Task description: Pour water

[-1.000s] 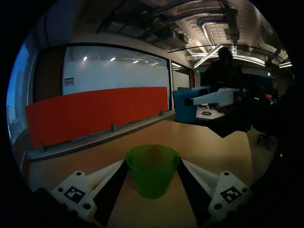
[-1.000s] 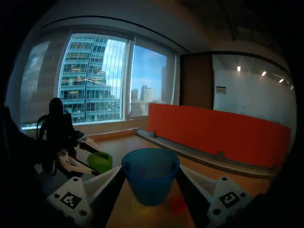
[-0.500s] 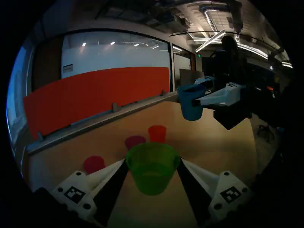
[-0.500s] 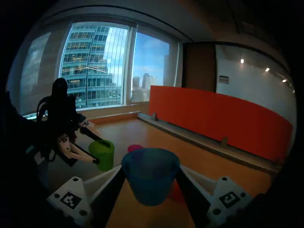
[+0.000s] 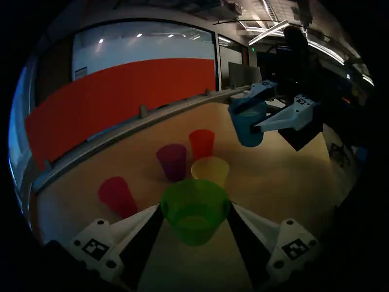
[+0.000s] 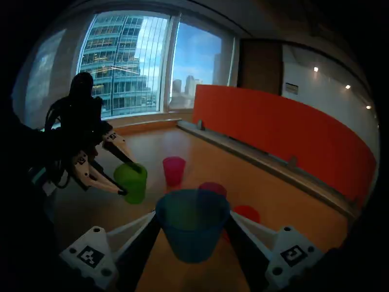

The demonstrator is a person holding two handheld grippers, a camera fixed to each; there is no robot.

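Left tongs [image 5: 194, 210] are clenched on a green translucent plastic cup [image 5: 194, 223] at 6 o'clock of the left gripper view, both fingers pressing its sides, above a pale wooden tabletop [image 5: 282, 170]. A long orange-red partition panel [image 5: 112, 97] borders the table from 9 to 12 o'clock, under a white wall. Just past the green cup stand a yellow plastic cup [image 5: 210, 170], a purple plastic cup [image 5: 172, 160] and a red plastic cup [image 5: 202, 142], with a pink-red plastic cup [image 5: 115, 194] at 8 o'clock. At 2 o'clock the right tongs [image 5: 249, 117] grasp a blue plastic cup [image 5: 247, 129]; the person behind them is a dark shape.

In the right gripper view the right tongs grip the blue cup at 6 o'clock, and it hides part of the red cup and the purple cup. At 9 o'clock the left tongs hold the green cup, beside the pink-red cup. Tall windows [image 6: 121, 63] showing towers span 10 to 12 o'clock. Whether either held cup carries water is hard to make out.
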